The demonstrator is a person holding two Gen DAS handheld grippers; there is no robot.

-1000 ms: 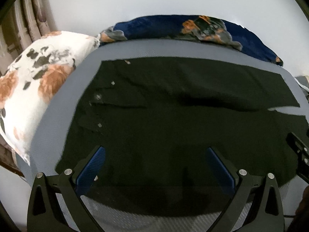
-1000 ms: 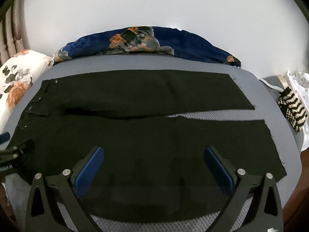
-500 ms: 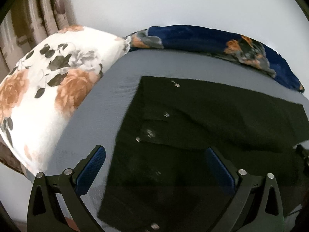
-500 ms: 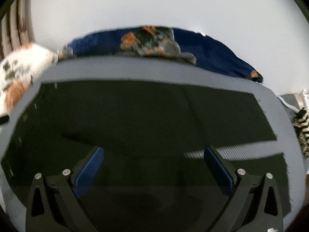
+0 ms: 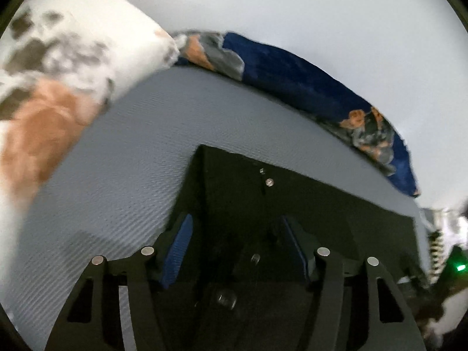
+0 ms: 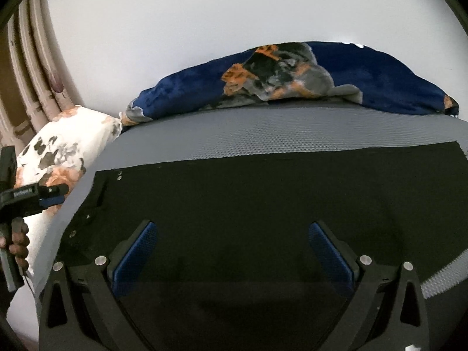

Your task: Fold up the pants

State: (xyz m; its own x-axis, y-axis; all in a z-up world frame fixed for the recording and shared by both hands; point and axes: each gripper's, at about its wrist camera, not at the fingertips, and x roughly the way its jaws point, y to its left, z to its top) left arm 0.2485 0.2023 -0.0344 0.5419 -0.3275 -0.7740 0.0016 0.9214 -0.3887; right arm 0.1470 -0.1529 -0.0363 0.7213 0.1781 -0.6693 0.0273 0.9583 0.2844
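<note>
Black pants (image 6: 263,204) lie flat on the grey mattress (image 6: 263,140), waist end with metal rivets at the left. My left gripper (image 5: 237,242) hovers low over the waist corner (image 5: 222,175). Its jaws are closing, with the waistband edge between the blue pads (image 5: 180,245); they do not press on the cloth. In the right wrist view the left gripper (image 6: 55,194) shows at the far left, held by a hand (image 6: 17,239). My right gripper (image 6: 232,251) stands open wide above the middle of the pants, with nothing gripped.
A white floral pillow (image 5: 58,67) lies left of the waist end. A navy floral blanket (image 6: 292,79) is bunched along the white wall behind the mattress. Curtains (image 6: 29,73) hang at the far left. A striped item (image 5: 435,251) sits at the right.
The left gripper has swung left to the waist corner and come closer, and its jaws have narrowed. The right gripper has shifted left over the pants, still open; the gap between the legs has left its view.
</note>
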